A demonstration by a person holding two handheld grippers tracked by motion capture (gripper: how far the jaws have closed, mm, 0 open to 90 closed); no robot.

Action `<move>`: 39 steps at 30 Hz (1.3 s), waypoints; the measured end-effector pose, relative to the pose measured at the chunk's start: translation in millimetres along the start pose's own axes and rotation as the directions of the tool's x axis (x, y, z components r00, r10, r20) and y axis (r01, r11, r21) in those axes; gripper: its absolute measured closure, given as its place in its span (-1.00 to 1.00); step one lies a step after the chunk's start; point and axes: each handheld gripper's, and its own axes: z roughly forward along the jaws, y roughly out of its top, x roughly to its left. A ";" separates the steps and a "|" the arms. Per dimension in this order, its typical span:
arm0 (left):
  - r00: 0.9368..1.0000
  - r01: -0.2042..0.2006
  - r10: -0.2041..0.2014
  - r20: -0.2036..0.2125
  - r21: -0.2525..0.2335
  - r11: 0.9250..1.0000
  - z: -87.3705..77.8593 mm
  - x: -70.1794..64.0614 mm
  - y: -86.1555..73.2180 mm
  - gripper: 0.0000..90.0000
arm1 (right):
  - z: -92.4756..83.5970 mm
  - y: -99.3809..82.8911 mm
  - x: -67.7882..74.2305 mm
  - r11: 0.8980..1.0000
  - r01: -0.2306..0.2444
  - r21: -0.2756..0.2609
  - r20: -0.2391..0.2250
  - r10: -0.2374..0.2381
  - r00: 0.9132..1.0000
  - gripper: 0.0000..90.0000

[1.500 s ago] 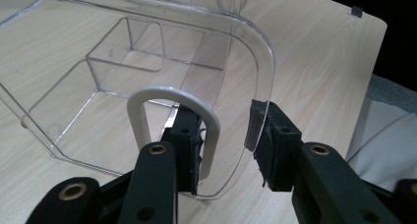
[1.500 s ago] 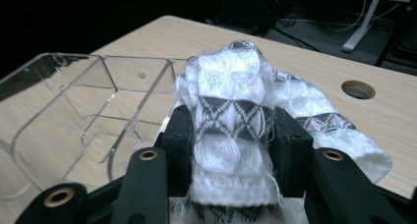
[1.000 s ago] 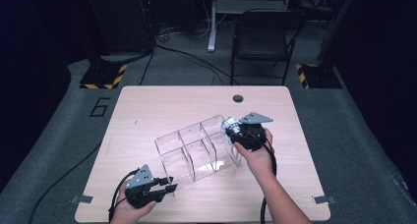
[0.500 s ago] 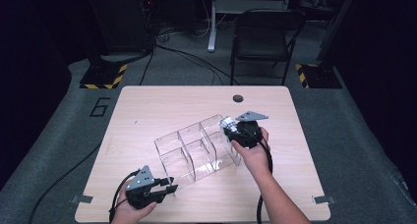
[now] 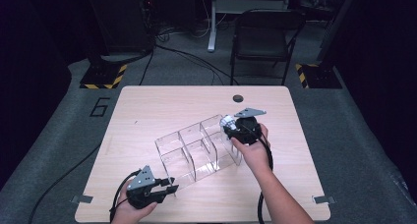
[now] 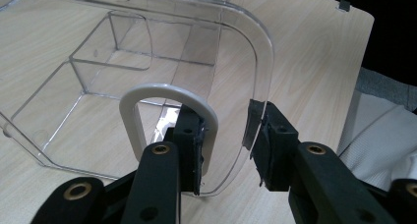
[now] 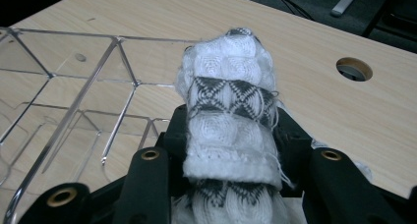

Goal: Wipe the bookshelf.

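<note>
A clear plastic organizer [image 5: 196,150] with three compartments lies slanted across the wooden table [image 5: 147,116]. My left gripper [image 5: 169,187] is at its near end. In the left gripper view its jaws [image 6: 228,145] pinch the rounded end wall [image 6: 260,67] beside a white handle loop [image 6: 167,91]. My right gripper [image 5: 230,126] hangs over the far right compartment, shut on a rolled white sock with a black pattern [image 7: 228,76]. Its jaws have just been opening a little, and the sock roll [image 5: 227,120] is still squeezed between them. The compartments [image 7: 74,86] below look empty.
A round cable hole [image 5: 238,98] sits near the table's far edge. A black chair [image 5: 265,32] stands on the floor behind the table. A hazard-striped base [image 5: 103,79] and cables lie to the far left. A person's white sleeve [image 6: 383,135] is at the near right.
My right hand has edged slightly toward the far left with the sock roll. The left gripper and the organizer stay as they were.
</note>
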 end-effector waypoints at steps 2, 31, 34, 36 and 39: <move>1.000 -0.011 0.011 0.002 0.004 1.000 -0.3 0.9 0.2 0.48 | 4.0 4.0 1.5 1.000 0.004 0.013 0.012 -0.004 1.000 0.33; 0.998 0.042 -0.043 -0.047 -0.019 0.999 0.7 -1.0 -0.8 0.50 | 0.9 2.4 1.5 0.998 -0.016 0.054 -0.006 0.016 1.000 0.31; 0.998 0.040 -0.041 -0.045 -0.021 0.999 0.8 -0.8 -1.0 0.50 | -10.2 -6.8 2.2 0.999 0.006 0.042 -0.011 -0.005 1.000 0.31; 0.998 0.041 -0.042 -0.042 -0.021 0.999 0.9 -1.0 -1.1 0.50 | -14.6 -9.9 1.1 0.999 0.014 0.045 -0.028 -0.013 1.000 0.31; 0.998 0.035 -0.036 -0.044 -0.031 0.999 2.7 -2.1 -1.2 0.50 | -13.8 -9.7 -0.5 0.999 0.011 0.039 -0.026 -0.010 1.000 0.31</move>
